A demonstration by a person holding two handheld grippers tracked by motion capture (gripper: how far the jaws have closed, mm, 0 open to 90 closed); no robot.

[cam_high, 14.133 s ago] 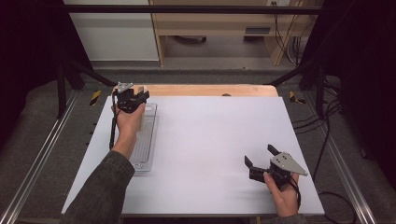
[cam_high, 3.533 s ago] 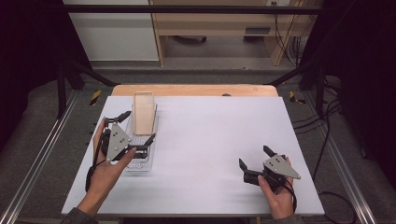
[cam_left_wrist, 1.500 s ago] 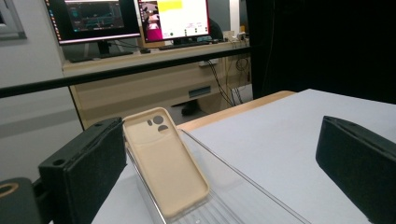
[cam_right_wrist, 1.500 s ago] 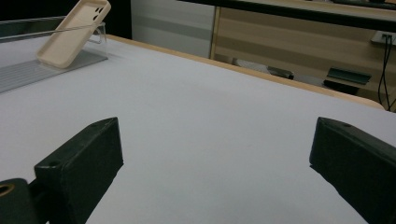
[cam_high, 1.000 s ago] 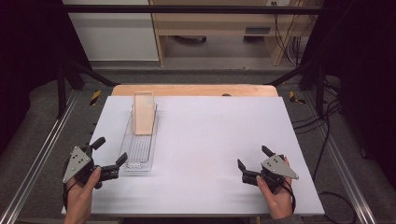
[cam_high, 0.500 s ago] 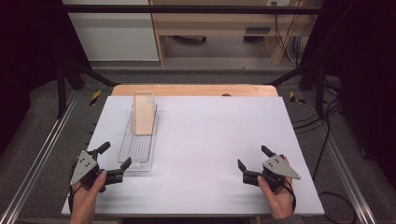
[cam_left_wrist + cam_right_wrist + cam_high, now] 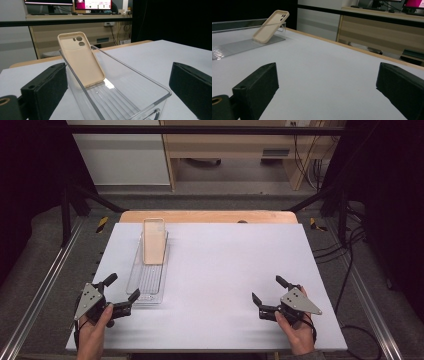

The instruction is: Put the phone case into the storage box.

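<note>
Nearest the person, left gripper point(image 7: 122, 292): held in a hand at the table's near left corner, jaws wide apart and empty, pointing toward the near end of the tray; one jaw tip is just beside that end.
Right gripper point(image 7: 270, 295): held in a hand at the near right of the table, jaws wide apart and empty, well apart from the tray, with bare table between its jaws in its own view.
Table point(image 7: 235, 265): pale grey-white top with a strip of bare wood along the far edge.
Tray point(image 7: 142, 285): clear plastic, long and narrow, ribbed floor, rounded corners; it lies on the left half of the table with its long side running near to far. The left gripper view looks straight along it point(image 7: 140, 100).
Case point(image 7: 154, 241): a beige phone case, soft-looking and matte, with a raised lip all round and three camera cut-outs near its top corner. It stands in the far end of the tray, lower edge on the ribbed floor, top leaning back against the far wall, hollow side facing the person point(image 7: 82, 58). From the right gripper view it shows side-on, tilted point(image 7: 270, 26).
Beyond the table: wooden desk with monitors and dark curtains.
</note>
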